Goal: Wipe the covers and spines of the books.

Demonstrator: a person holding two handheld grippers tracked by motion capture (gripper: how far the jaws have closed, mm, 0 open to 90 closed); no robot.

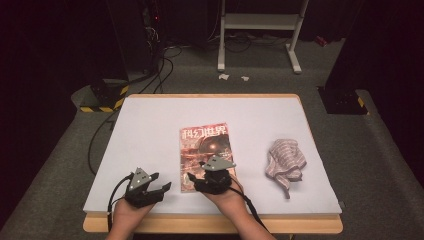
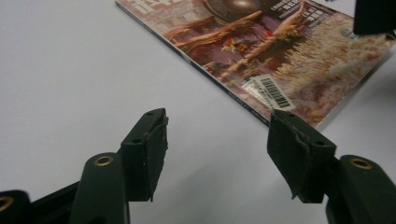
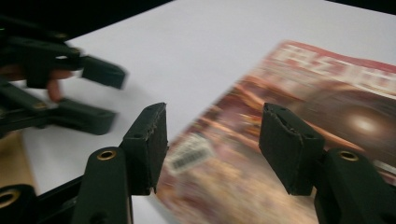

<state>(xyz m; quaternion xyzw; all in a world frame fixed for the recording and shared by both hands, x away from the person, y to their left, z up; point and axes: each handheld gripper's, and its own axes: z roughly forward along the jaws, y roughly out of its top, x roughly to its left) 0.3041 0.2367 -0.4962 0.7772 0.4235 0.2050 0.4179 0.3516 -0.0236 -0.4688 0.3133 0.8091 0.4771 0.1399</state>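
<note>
A magazine (image 1: 206, 155) with a reddish cover lies flat in the middle of the white table top (image 1: 150, 125). My left gripper (image 1: 161, 181) stands open just left of the magazine's near-left corner, jaws angled toward it. In the left gripper view the open jaws (image 2: 217, 135) hold nothing, with the magazine (image 2: 280, 51) and its barcode ahead. My right gripper (image 1: 194, 177) hovers over the magazine's near edge. In the right gripper view its jaws (image 3: 212, 140) are open above the blurred magazine (image 3: 303, 130), and the left gripper (image 3: 112, 99) sits off to the left.
A crumpled pink-and-white striped cloth (image 1: 285, 160) lies on the table to the right of the magazine. A wooden table edge (image 1: 210, 223) runs along the front. Cables (image 1: 150, 75) and a white frame (image 1: 260, 30) stand on the floor beyond the table.
</note>
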